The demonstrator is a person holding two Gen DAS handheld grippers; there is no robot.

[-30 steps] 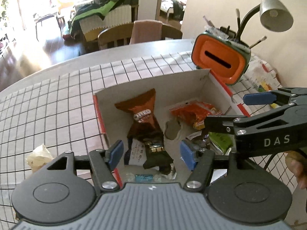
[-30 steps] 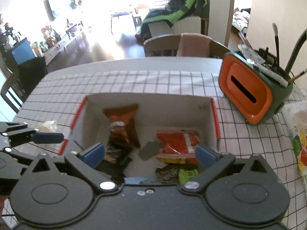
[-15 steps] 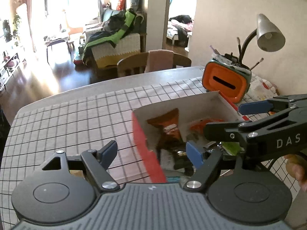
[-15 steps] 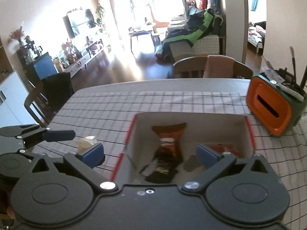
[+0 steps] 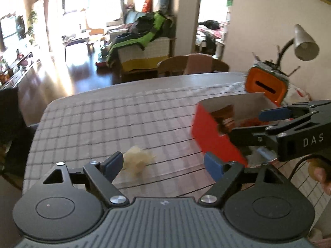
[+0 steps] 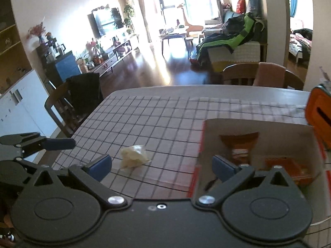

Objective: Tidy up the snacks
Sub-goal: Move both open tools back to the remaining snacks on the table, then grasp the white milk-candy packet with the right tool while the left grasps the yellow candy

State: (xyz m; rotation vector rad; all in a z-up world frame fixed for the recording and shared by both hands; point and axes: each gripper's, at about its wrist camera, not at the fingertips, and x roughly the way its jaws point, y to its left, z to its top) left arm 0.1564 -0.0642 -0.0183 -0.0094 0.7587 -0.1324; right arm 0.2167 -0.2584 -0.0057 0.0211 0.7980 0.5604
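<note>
The surface [image 6: 165, 119] is covered with a matt cloth printed with a thin black grid. The box [image 6: 256, 130] looks like cardboard, pale and dull inside, glossy red outside [image 5: 215, 136]. The snack packets [image 6: 240, 142] in it are shiny foil or plastic. The pale wrapper [image 6: 133, 158] looks like crumpled thin plastic. The left gripper [image 5: 163, 164] and right gripper [image 6: 162, 163] are matt black plastic with blue rubbery pads [image 5: 112, 163] and bright metal screws [image 6: 113, 200]. The floor [image 6: 149, 72] is polished dark wood.
</note>
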